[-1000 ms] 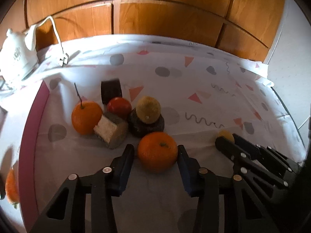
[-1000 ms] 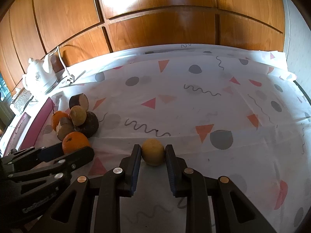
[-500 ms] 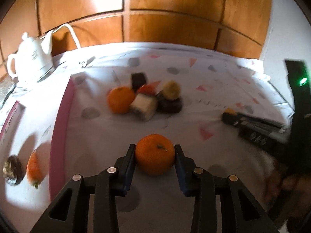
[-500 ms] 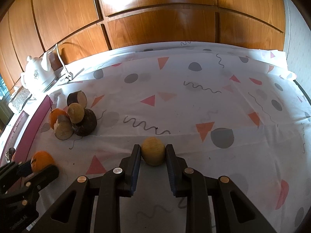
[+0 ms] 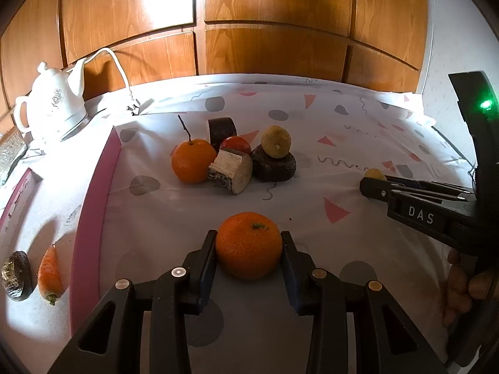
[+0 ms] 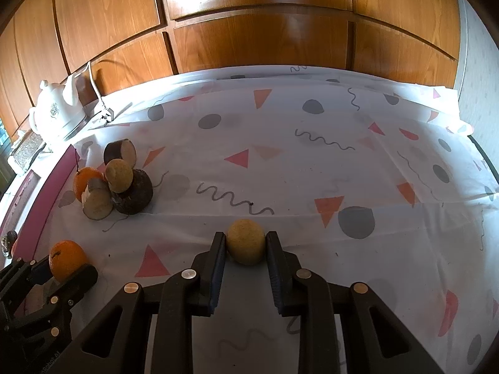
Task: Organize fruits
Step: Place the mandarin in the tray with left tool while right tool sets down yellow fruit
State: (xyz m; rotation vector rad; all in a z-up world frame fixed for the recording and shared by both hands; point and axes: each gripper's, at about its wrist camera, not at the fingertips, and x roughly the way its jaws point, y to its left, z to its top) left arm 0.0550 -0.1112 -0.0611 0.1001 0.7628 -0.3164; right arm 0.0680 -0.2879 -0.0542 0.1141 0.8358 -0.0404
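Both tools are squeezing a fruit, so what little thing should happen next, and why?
Probably carry the orange in the left tool toward a clear patch of cloth, away from the mixed pile. The right tool already grips the yellow fruit, so both fruits are ready for sorting.

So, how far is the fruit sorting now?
Done: nothing looks sorted yet. In hand: the left gripper holds an orange, the right gripper a yellow fruit, both low over the cloth. Left: the pile with another orange and mixed pieces.
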